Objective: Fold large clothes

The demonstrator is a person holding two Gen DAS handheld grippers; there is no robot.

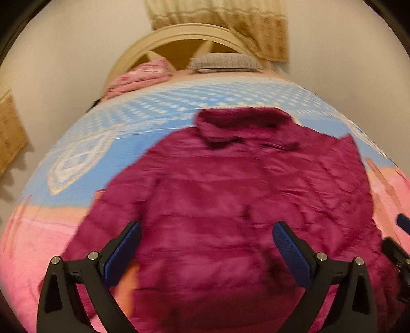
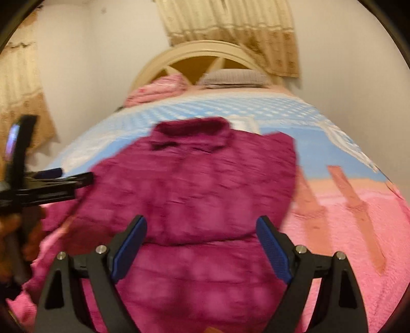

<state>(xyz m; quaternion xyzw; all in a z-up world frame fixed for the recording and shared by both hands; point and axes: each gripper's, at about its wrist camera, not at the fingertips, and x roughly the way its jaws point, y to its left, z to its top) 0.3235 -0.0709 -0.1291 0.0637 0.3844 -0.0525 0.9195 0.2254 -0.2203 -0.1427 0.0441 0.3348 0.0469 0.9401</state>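
Left wrist view: left gripper [image 1: 206,252] gapes wide over the magenta puffer jacket [image 1: 230,205]; right gripper [image 2: 201,247] likewise spread, collar [image 2: 189,133] at twelve o'clock.

Jacket [image 1: 230,199] spread on bed [image 1: 97,143], collar toward twelve o'clock. Beyond it at twelve, pillow [image 1: 225,62] against headboard [image 1: 179,35]; folded blanket [image 1: 138,79] at eleven. Curtain [image 1: 220,23] hanging behind headboard.

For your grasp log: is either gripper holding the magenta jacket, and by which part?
Nothing is held. The left gripper and right gripper both hang open above the jacket.
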